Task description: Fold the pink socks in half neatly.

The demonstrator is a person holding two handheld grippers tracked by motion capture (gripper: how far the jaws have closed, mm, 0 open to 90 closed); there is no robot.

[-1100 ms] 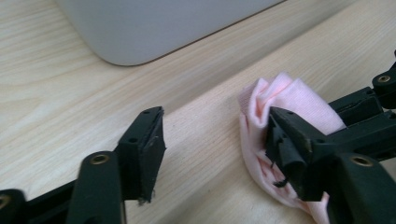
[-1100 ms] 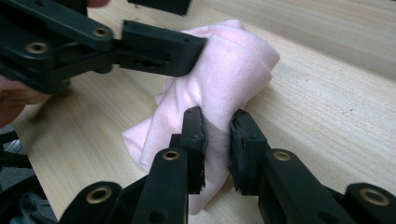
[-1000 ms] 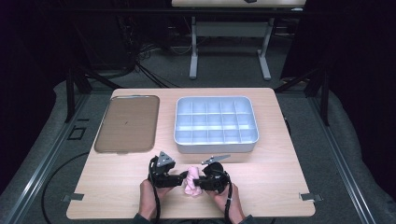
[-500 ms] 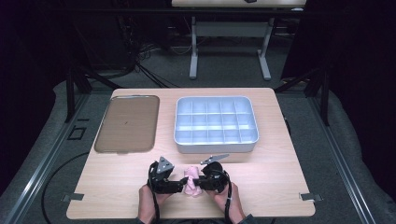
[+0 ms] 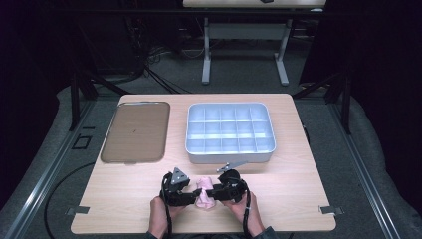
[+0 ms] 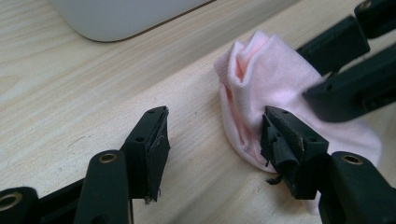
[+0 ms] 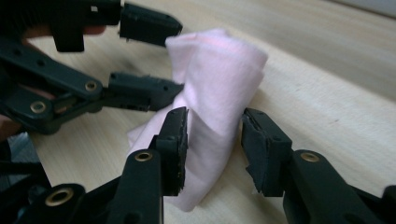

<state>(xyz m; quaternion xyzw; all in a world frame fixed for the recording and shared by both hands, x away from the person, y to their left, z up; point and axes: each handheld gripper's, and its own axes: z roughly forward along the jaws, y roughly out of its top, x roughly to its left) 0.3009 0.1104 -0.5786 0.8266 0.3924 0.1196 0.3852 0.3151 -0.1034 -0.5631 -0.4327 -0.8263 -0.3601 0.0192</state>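
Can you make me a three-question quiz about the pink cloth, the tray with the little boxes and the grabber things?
1. Where is the pink cloth?
A. in the compartment tray
B. on the table near the front edge
C. on the flat brown tray

2. What colour is the compartment tray?
A. pale grey-blue
B. red
C. green

3. How do the jaws of the left hand-held gripper stand?
A. clamped tight on the cloth
B. apart, with one jaw against the cloth
C. shut on nothing

Answers: 1 B, the cloth lies on the wood between both hand-held grippers. 2 A, its walls look pale grey-blue. 3 B, bare table shows between the jaws, which have just been closing.
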